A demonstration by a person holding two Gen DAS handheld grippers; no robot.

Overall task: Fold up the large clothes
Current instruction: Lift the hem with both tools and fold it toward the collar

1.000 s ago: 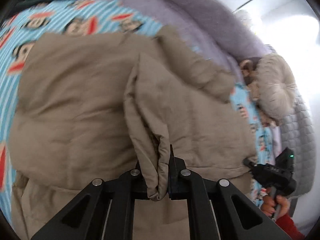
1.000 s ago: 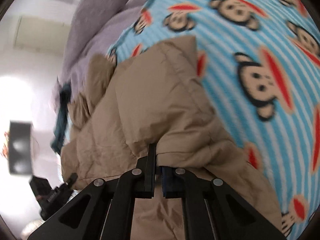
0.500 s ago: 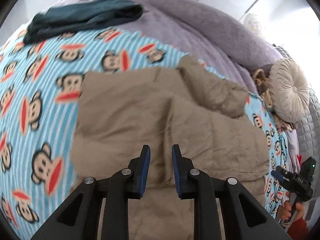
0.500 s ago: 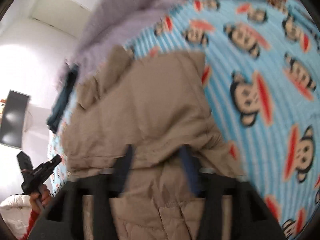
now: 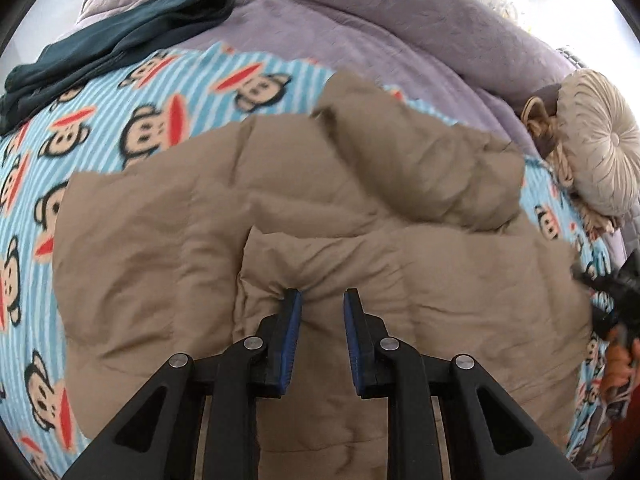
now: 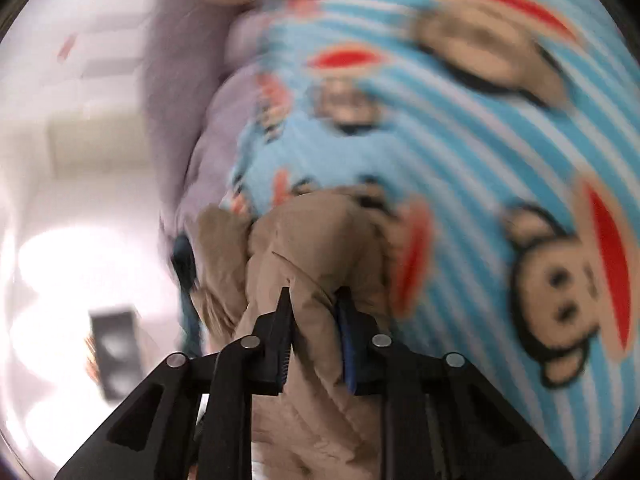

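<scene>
A large beige puffer jacket (image 5: 360, 240) lies spread on a blue striped monkey-print blanket (image 5: 160, 120). In the left wrist view my left gripper (image 5: 322, 304) hovers over the jacket's middle, slightly open. Nothing is pinched between its blue pads, and the left fingertip (image 5: 294, 300) touches a crease. The right wrist view is blurred by motion. There my right gripper (image 6: 314, 300) is closing its jaws, with a bunched fold of the jacket (image 6: 316, 240) filling the gap between the pads. The blanket (image 6: 480, 160) lies behind it.
A dark teal garment (image 5: 120, 40) lies at the far left on a lilac quilt (image 5: 400, 32). A round pleated cushion (image 5: 600, 148) sits at the right. A hand (image 5: 618, 356) with the other tool shows at the right edge.
My left gripper let go of the jacket fold, opened a little and pulled back. My right gripper released its edge, opened wide, then closed on another bunch of the jacket.
</scene>
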